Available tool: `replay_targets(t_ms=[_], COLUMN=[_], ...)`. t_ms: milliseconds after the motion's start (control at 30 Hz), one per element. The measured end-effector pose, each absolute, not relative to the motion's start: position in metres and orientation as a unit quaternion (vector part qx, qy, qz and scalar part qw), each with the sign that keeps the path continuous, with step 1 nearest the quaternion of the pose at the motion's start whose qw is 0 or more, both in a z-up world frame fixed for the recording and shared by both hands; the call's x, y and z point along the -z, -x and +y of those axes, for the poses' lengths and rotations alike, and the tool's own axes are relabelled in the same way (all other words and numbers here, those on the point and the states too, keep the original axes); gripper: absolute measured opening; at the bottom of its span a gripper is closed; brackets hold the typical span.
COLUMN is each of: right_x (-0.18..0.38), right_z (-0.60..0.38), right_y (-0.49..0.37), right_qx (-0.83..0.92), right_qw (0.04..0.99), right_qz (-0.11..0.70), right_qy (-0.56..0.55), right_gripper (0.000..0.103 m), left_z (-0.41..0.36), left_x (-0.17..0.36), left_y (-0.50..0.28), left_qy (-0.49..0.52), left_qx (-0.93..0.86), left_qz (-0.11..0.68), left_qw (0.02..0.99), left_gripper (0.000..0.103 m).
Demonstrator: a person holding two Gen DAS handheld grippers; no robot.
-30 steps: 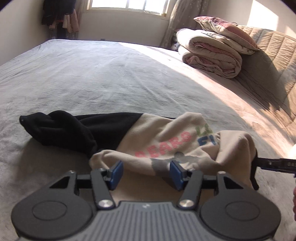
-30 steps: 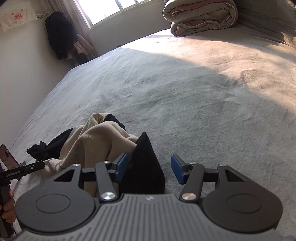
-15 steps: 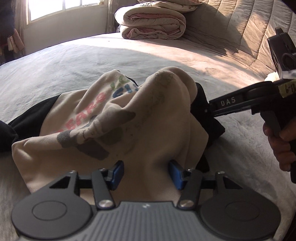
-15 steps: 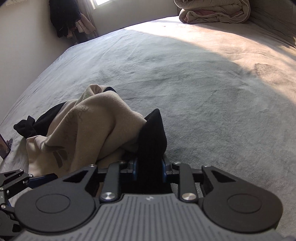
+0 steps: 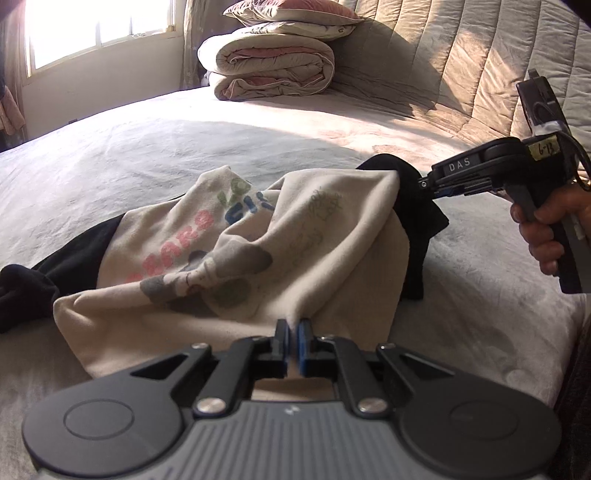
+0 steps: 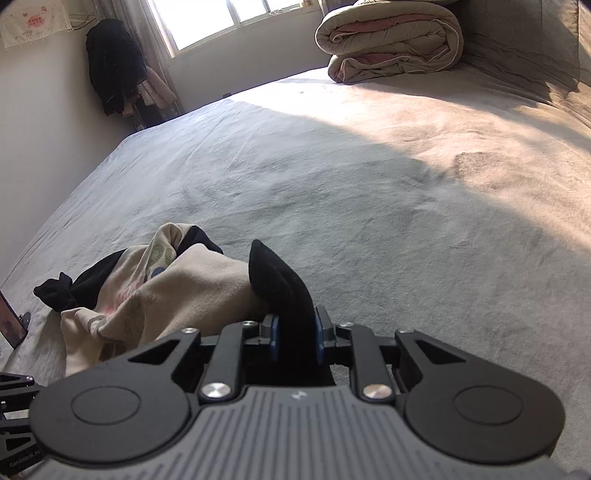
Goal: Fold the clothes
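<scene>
Home bedroom. Large bed [image 6: 369, 177] under grey cover; folded duvet [image 6: 391, 40] at its head, window [image 6: 229, 18] beyond, dark clothes [image 6: 114, 66] hung beside window.

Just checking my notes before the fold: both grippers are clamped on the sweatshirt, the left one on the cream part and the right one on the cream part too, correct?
Not quite. The left gripper is shut on the cream part of the sweatshirt, but the right gripper is clamped on a black part, as the right wrist view shows.
</scene>
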State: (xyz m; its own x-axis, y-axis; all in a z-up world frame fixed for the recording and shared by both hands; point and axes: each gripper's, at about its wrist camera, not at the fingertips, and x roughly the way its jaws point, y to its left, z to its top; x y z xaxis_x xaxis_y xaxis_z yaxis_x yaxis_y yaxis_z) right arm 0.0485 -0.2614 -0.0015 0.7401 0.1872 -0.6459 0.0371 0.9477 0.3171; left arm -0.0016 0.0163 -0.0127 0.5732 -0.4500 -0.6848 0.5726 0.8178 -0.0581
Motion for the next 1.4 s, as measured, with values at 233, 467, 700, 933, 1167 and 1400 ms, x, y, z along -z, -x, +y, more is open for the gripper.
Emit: replay_targets(t_ms=[233,467,700,933,1167,1400], right_x=[-0.002,-0.001,0.0,-0.002,-0.009,-0.031], right_z=[-0.269,-0.264,-0.274,-0.278,-0.283,-0.311], right_y=[-0.032,-0.02,-0.028,-0.038,-0.044,-0.033], right_qx=[-0.117,-0.163,-0.148,-0.14,-0.065,0.041], right_qw=[0.889,0.873,0.874,0.875,0.909,0.942], right_qz=[0.4,0.422,0.416,0.382,0.345,0.27], right_qy=[-0.191,-0.183,-0.206,-0.261,-0.227,-0.193], right_gripper=[0.02,0.026,0.043,0.055,0.009,0.0], left_z=[0.031,0.053,0.037,0.003,-0.006,0.023], left_x=[0.021,0.022,0.016,0.035,0.038,0.025], left_y=[0.025,0.021,0.024,0.007,0.007,0.026], left_qy=[-0.116,-0.087,-0.063,-0.08,-0.107,-0.114], left_qx=[0.356,0.363,0.389,0.357,0.342,0.401], left_qz=[0.383,0.389,0.359,0.364,0.375,0.351], left_qw=[0.845,0.842,0.846,0.856,0.855,0.838], left_gripper=[0.005,0.007,0.049,0.052,0.011,0.01])
